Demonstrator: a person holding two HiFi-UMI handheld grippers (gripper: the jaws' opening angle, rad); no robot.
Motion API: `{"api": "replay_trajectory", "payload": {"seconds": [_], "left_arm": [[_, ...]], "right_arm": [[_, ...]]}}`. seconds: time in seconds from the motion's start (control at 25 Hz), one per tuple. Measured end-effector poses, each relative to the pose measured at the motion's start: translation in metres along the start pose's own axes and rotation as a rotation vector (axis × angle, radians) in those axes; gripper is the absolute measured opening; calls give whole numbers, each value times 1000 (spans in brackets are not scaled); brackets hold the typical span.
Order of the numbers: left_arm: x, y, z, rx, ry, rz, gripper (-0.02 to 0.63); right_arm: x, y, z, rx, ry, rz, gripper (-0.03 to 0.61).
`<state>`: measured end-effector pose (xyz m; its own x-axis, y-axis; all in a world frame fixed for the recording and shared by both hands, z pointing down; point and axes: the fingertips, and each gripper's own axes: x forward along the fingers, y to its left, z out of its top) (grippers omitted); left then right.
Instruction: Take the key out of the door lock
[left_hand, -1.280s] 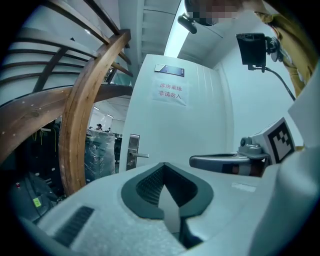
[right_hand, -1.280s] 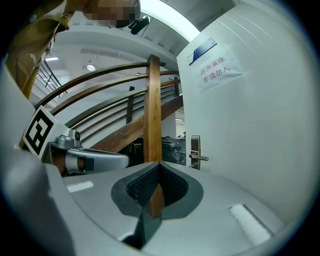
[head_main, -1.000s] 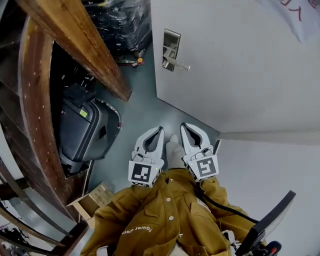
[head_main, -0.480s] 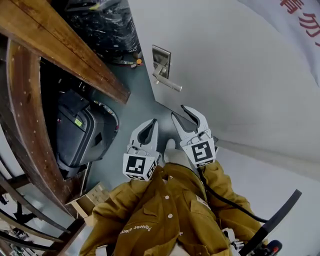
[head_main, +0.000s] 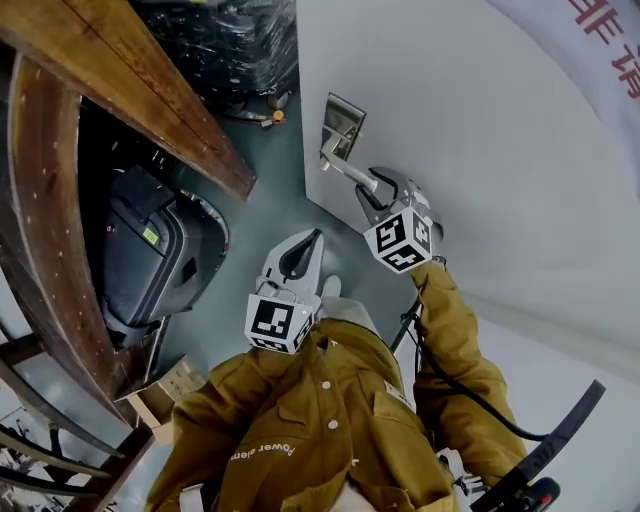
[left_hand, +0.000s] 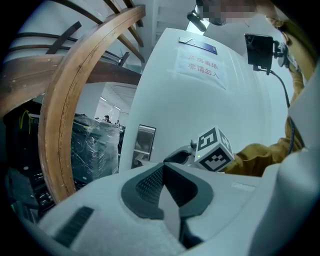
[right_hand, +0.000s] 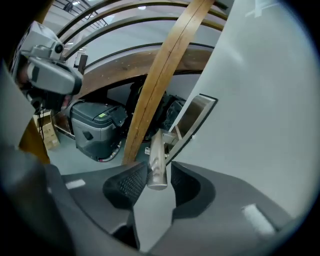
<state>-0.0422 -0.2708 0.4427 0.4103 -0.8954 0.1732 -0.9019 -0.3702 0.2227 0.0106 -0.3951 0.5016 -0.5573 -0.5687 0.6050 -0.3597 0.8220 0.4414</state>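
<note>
A white door (head_main: 470, 120) carries a steel lock plate (head_main: 341, 124) with a lever handle (head_main: 343, 168). I cannot make out a key in any view. My right gripper (head_main: 378, 186) is raised to the free end of the lever. Its jaws are opening, and in the right gripper view the lever handle (right_hand: 157, 159) lies between the pads of this gripper (right_hand: 156, 182), below the lock plate (right_hand: 194, 119). My left gripper (head_main: 306, 250) hangs low near my body, shut and empty. The left gripper view shows its jaws (left_hand: 163, 171) shut, with the right gripper (left_hand: 186, 156) and lock plate (left_hand: 143, 145) beyond.
Curved wooden beams (head_main: 130, 90) run along the left, close to the door. A dark grey case (head_main: 150, 255) and a cardboard box (head_main: 165, 385) sit on the grey floor (head_main: 265, 215). Plastic-wrapped goods (head_main: 235, 45) stand behind. A paper notice (left_hand: 202, 66) hangs on the door.
My right gripper has risen from beside the left one up to the door handle and has opened around the lever. The left gripper has stayed low and shut.
</note>
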Motion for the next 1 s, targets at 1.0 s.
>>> {"api": "replay_trajectory", "payload": {"seconds": [1.0], "left_arm": [[169, 123, -90, -1252, -158, -219, 68]], "right_arm": [[6, 6, -2, -19, 81, 27, 124]]}}
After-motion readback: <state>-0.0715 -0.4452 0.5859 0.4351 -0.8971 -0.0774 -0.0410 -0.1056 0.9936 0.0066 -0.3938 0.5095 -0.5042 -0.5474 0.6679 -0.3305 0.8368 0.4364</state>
